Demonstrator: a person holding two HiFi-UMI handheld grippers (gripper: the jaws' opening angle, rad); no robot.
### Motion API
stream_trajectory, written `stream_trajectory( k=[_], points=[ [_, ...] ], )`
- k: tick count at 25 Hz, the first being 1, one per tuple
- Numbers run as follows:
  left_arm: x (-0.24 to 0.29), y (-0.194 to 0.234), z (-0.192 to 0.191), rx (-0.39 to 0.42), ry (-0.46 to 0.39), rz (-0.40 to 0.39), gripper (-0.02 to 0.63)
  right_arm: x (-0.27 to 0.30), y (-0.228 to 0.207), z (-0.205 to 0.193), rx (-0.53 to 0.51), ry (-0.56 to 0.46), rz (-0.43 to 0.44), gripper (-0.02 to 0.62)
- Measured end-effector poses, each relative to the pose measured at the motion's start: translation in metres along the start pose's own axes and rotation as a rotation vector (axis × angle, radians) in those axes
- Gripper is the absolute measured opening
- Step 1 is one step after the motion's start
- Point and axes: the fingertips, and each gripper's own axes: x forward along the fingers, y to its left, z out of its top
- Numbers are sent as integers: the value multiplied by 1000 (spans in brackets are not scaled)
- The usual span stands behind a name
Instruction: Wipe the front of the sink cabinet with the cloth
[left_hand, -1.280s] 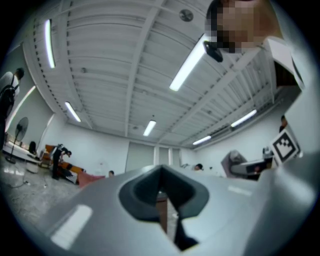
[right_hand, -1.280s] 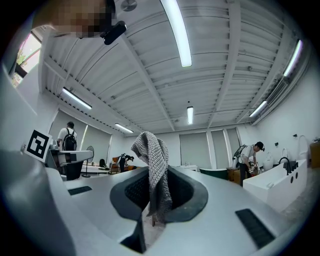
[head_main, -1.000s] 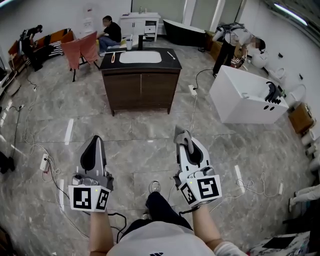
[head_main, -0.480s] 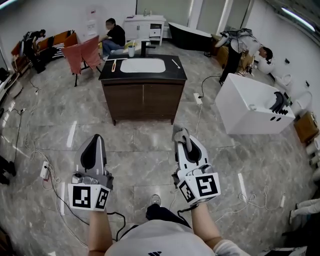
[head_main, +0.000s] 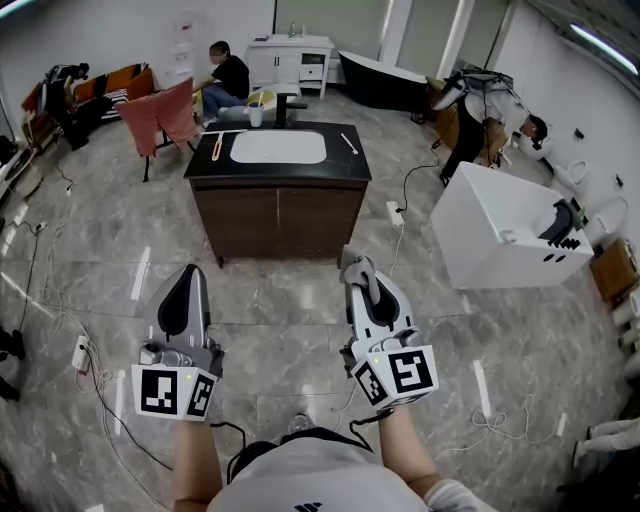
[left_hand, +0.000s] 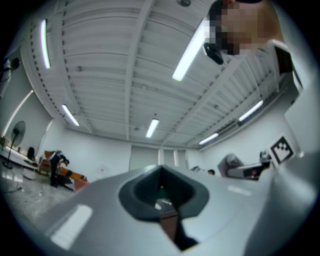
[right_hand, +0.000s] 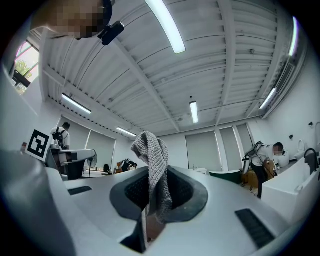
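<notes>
A dark wood sink cabinet (head_main: 278, 218) with a black top and a white basin (head_main: 278, 147) stands ahead on the marble floor, its two front doors facing me. My right gripper (head_main: 362, 276) is shut on a grey knitted cloth (head_main: 359, 270), which pokes up from the jaws (right_hand: 152, 170). My left gripper (head_main: 187, 280) is shut with nothing in it (left_hand: 161, 200). Both grippers hang well short of the cabinet front, pointing toward it.
A white bathtub box (head_main: 505, 240) stands at the right with a cable and power strip (head_main: 394, 211) between it and the cabinet. Loose cables (head_main: 60, 300) lie on the floor at left. People sit and bend at the back; red chairs (head_main: 160, 115) stand back left.
The cabinet has come nearer and shifted slightly left in view as I walked toward it. Both grippers keep the same pose, the cloth still held.
</notes>
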Motion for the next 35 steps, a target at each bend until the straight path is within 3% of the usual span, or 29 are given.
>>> stream_trajectory(
  k=[5, 17, 35],
  points=[
    [25, -5, -12, 20, 7, 8, 6, 20, -24, -15, 33, 8, 8, 34],
    [103, 19, -49, -28, 9, -12, 6, 84, -62, -38, 38, 29, -15, 34],
    [279, 143, -109, -66, 13, -126, 6, 284, -86, -72, 15, 53, -111, 35]
  ],
)
